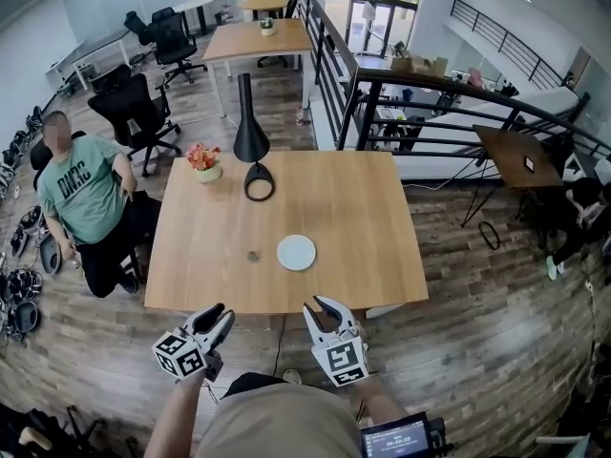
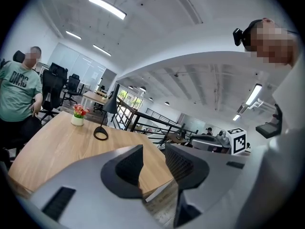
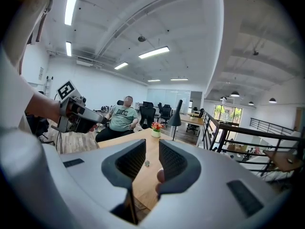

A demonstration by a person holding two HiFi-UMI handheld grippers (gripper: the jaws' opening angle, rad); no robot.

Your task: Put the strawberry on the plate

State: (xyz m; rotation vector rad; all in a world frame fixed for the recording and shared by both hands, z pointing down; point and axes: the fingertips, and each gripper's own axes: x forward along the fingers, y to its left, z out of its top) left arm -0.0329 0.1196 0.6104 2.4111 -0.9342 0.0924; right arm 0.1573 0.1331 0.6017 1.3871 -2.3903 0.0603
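Wood-plank flooring is surrounding the pale wooden table (image 1: pixel 363 237) where I am working both grippers remotely. Nearest me, well short of the white plate (image 1: pixel 296 252) and just off the table's near edge, the left gripper (image 1: pixel 221 313) is hovering with its fingers drawn together around nothing. The right gripper (image 1: pixel 317 305) is hovering almost directly below the plate in the head view, its fingers likewise closed and empty.

The strawberry (image 1: pixel 253 255), small and dark from here, is lying on the bare tabletop just left of the plate, close to it but not touching. Neither gripper is touching it.

Beyond the plate, a black desk lamp (image 1: pixel 251 132) is standing on its ring base, and a small pot of flowers (image 1: pixel 204 160) is sitting further to the left. Far left of the plate, past the table's side, a person in a green shirt (image 1: pixel 81 198) is sitting. Farther behind the plate, black office chairs (image 1: pixel 143 113), a second table (image 1: pixel 258 38) and a dark railing (image 1: pixel 401 103) are filling the background.
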